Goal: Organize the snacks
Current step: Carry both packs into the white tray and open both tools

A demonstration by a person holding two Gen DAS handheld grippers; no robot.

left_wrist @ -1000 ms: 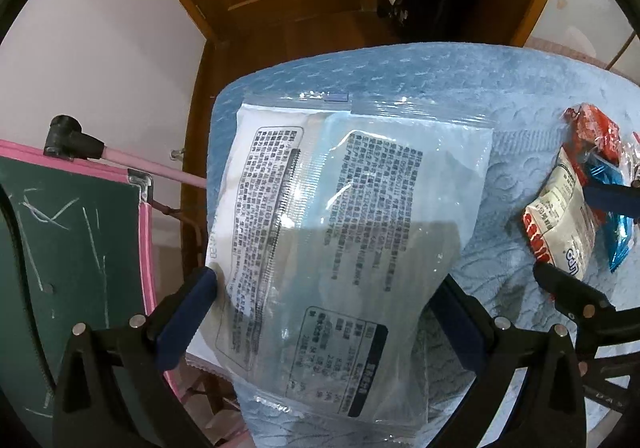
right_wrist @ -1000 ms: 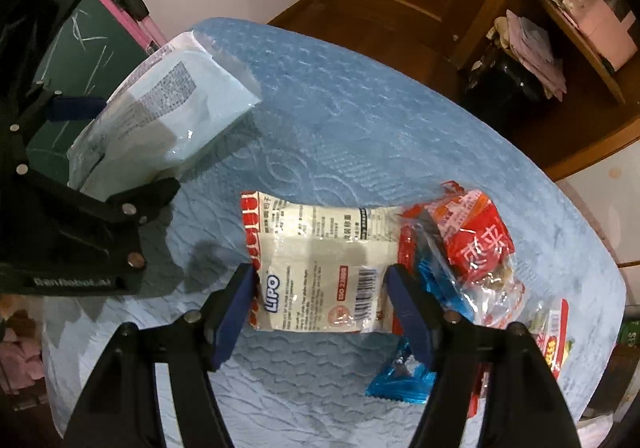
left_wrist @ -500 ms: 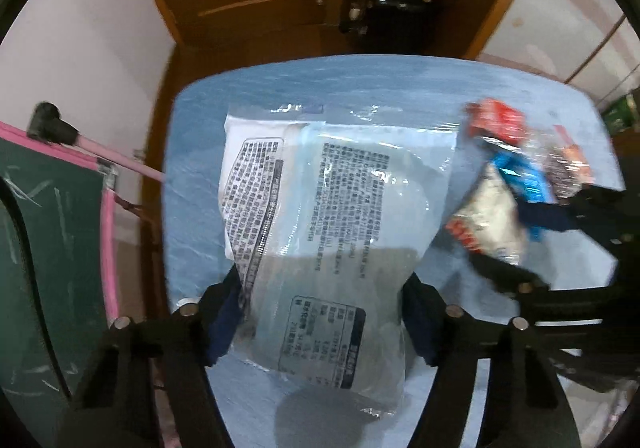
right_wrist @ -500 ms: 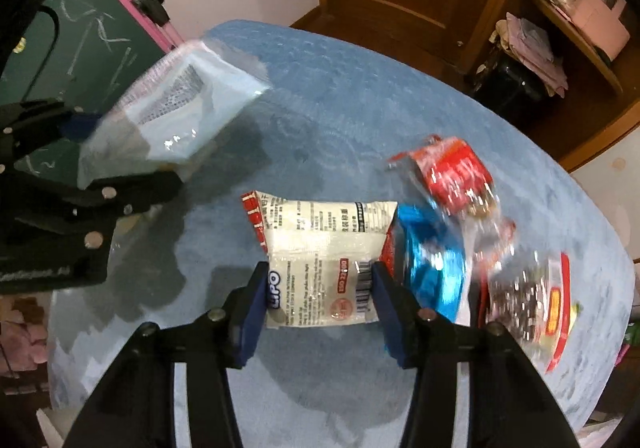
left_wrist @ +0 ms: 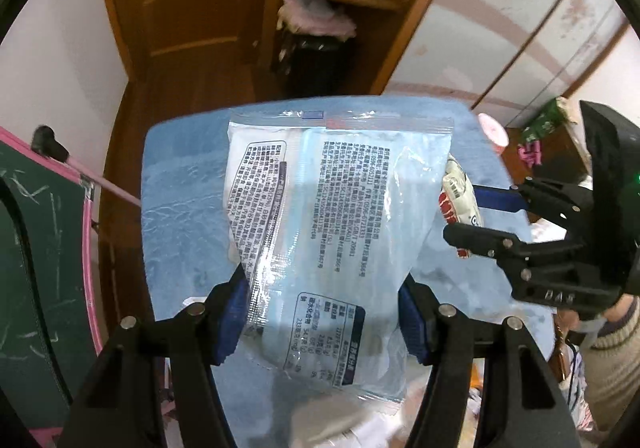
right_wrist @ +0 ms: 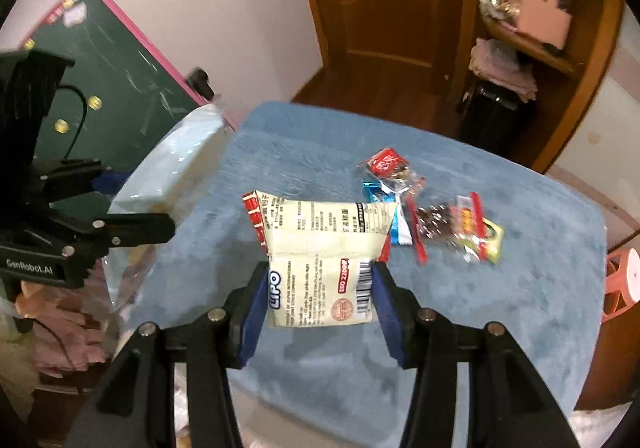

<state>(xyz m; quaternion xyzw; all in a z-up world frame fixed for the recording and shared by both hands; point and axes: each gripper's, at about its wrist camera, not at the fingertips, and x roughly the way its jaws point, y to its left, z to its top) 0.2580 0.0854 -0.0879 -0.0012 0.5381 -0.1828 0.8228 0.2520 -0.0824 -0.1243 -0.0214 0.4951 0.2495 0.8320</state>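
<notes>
Aloft — pale bag [left_wrist: 340, 207], cream packet [right_wrist: 320, 268] — clamped.

A dim bedroom corner glowing under warm indoor light

Beyond the fingers, a brown wooden door [right_wrist: 384, 7] is standing closed, with a white wall [right_wrist: 224, 15] running to its left. A wooden shelf [right_wrist: 532, 47] is holding pink clutter to the right, and a green chalkboard [right_wrist: 116, 87] is leaning left of the fingers.
</notes>
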